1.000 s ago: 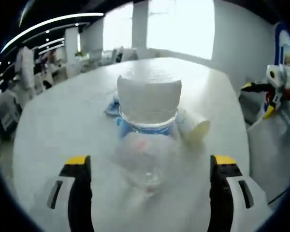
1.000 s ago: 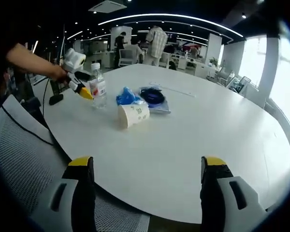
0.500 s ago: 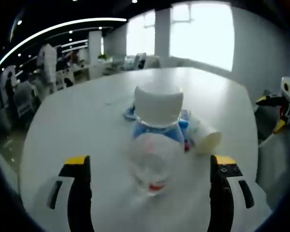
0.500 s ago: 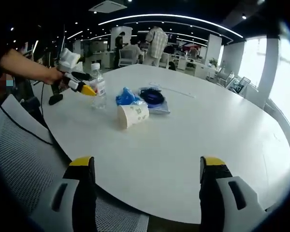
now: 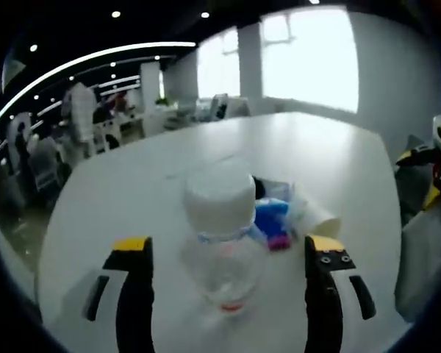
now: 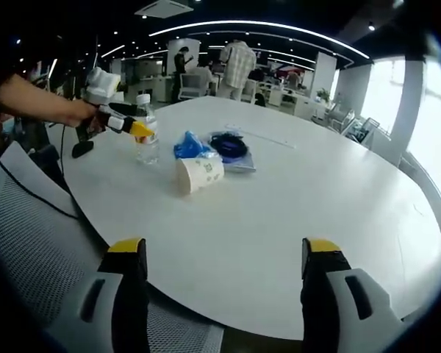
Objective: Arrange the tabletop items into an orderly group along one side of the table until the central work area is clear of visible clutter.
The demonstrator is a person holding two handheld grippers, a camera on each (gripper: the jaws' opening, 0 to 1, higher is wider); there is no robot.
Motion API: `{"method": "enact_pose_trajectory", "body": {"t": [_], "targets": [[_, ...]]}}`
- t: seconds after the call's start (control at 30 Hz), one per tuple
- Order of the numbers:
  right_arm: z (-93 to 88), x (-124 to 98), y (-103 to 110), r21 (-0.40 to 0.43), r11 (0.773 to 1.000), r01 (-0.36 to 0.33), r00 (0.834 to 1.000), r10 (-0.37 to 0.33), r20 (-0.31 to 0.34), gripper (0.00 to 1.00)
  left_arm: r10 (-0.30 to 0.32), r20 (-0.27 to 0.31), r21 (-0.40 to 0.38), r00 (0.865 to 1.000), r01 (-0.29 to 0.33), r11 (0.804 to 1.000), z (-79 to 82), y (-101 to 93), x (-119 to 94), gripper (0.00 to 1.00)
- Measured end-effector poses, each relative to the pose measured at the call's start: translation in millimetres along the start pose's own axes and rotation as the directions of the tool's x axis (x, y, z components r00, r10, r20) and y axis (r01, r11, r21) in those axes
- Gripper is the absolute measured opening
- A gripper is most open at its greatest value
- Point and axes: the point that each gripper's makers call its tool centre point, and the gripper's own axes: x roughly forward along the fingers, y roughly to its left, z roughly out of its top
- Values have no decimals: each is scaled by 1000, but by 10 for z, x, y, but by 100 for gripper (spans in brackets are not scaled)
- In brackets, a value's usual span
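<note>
The counter point(image 6: 294, 213) has a smooth white surface with a faint sheen that reflects the window light. The bottle point(image 5: 224, 250) is clear, glossy plastic with a white matt cap point(image 5: 219, 202) and a blue label band. The cup point(image 6: 199, 173) lying on its side looks like matt paper with a printed pattern. The blue bag point(image 6: 190, 145) beside it is crinkled glossy film. The near chair back point(image 6: 29, 250) is grey woven mesh.
</note>
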Motion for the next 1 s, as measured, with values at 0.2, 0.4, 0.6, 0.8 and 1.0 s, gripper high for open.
{"method": "enact_pose_trajectory", "body": {"t": [0.2,0.4,0.6,0.8,1.0], "targets": [[-11,3,-6,0,1000,1,1000,-1,-4,86,-2,-5,11,1000,2,1000,28,-29,25,60],[-22,3,5,0,1000,-4,1000,4,-10,85,12,-19,-2,1000,-13,1000,3,-3,33,49],[-38,5,13,-4,1000,-9,1000,9,-18,84,15,-15,-7,1000,-15,1000,8,14,16,45],[-34,5,22,-3,1000,-13,1000,13,-17,84,16,-15,2,1000,-16,1000,11,4,9,45],[-28,11,27,15,1000,-19,1000,19,-11,85,18,-24,1,1000,-18,1000,9,3,6,44]]}}
